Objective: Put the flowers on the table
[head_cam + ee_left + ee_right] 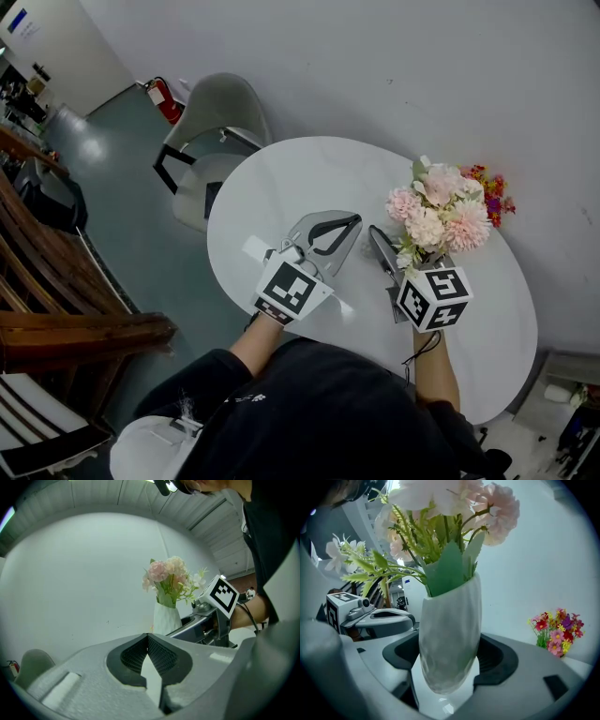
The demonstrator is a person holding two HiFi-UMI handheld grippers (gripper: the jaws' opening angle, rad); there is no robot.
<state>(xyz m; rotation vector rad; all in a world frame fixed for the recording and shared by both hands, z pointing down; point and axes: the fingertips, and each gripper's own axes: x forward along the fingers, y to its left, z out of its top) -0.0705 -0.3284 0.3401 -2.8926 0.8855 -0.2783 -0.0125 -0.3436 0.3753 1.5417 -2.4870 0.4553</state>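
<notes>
A white vase [450, 639] of pink flowers [436, 216] sits between the jaws of my right gripper [450, 667], which is shut on it. Its base is just at the white table [300, 178], with a reflection under it. In the head view the right gripper [398, 239] is at the table's right half, and the blooms hide the vase. My left gripper [354, 223] rests beside it to the left, shut and empty. The left gripper view shows the tips of the left gripper [147, 639] meeting, with the vase [166, 618] beyond.
A small bunch of red, yellow and purple flowers [492, 195] stands at the table's far right edge by the wall. A grey chair [211, 131] is behind the table on the left, with a fire extinguisher [167, 101] near it. Wooden furniture [56, 309] lies at left.
</notes>
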